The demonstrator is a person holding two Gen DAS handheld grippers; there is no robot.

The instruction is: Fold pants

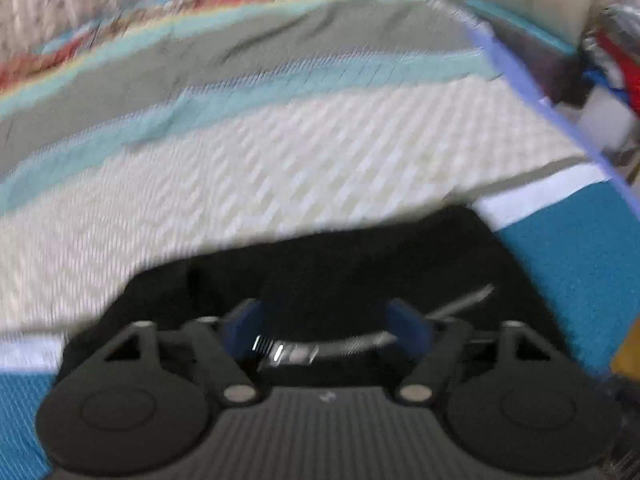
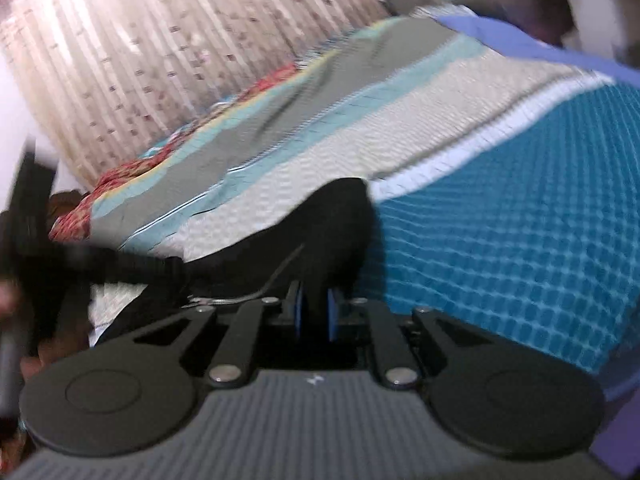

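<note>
The black pants [image 1: 320, 264] lie bunched on a striped bed cover, right in front of both grippers. In the left wrist view my left gripper [image 1: 326, 330] is open, its blue pads [image 1: 244, 326] spread wide over the black cloth, with a metal zipper or pull [image 1: 288, 354] between them. In the right wrist view my right gripper [image 2: 314, 314] is shut on a fold of the black pants [image 2: 320, 232], blue pads [image 2: 298, 312] pressed close on the cloth. The left gripper's arm [image 2: 132, 266] shows at left. Both views are motion-blurred.
The bed cover [image 1: 280, 160] has cream, teal, grey and blue bands, with a blue checked part [image 2: 500, 232] at the right. A patterned curtain [image 2: 160, 60] hangs behind the bed. Cluttered shelves and bags [image 1: 600, 60] stand beyond the bed's right edge.
</note>
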